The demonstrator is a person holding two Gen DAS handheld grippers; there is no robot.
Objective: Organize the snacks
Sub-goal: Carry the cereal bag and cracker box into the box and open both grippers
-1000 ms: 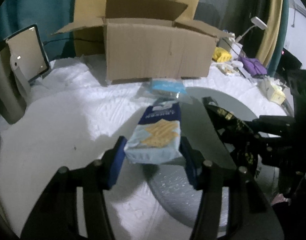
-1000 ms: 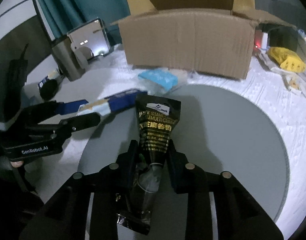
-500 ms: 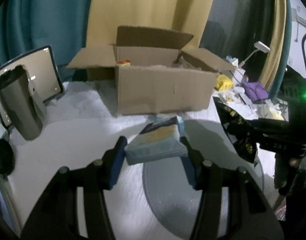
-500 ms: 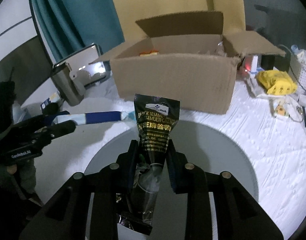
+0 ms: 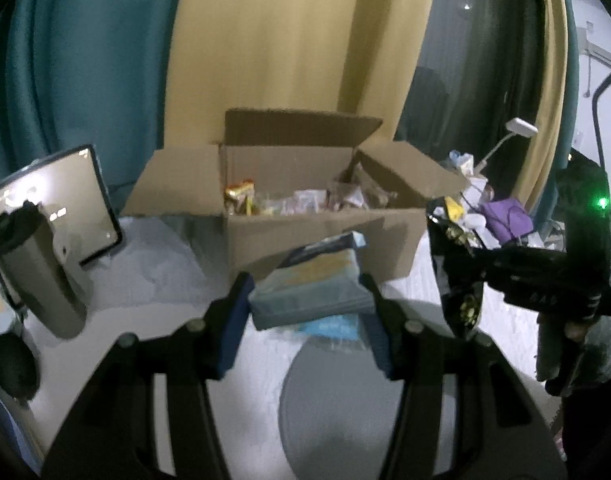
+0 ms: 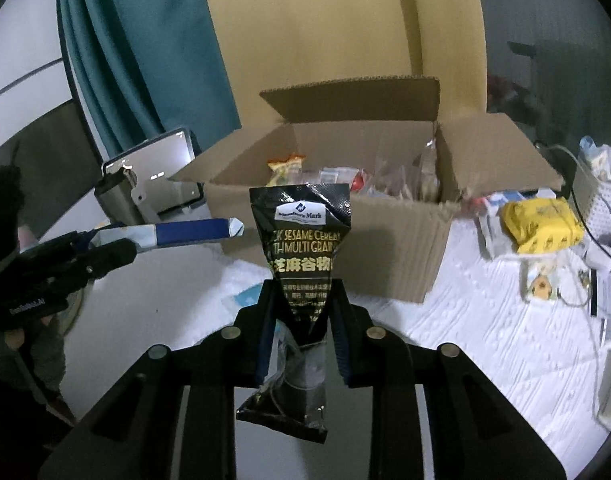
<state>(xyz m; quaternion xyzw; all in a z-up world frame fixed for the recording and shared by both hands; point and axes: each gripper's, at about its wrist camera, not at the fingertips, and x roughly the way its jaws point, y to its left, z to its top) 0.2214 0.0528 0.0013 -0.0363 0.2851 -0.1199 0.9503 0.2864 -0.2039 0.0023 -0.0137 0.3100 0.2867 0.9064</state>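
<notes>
Left wrist, blurred box contents, gripper clamping cracker pack

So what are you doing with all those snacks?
Someone is tidying snacks into the open cardboard box, which already has packets inside. The left gripper holds a blue cracker pack up in the air, and the right gripper holds a black sesame cereal pouch. Both are raised in front of the box, not yet inside. One light blue packet lies on the table.

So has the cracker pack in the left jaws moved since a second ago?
Yes. The cracker pack has risen off the grey disc and now sits level with the cardboard box front.
</notes>
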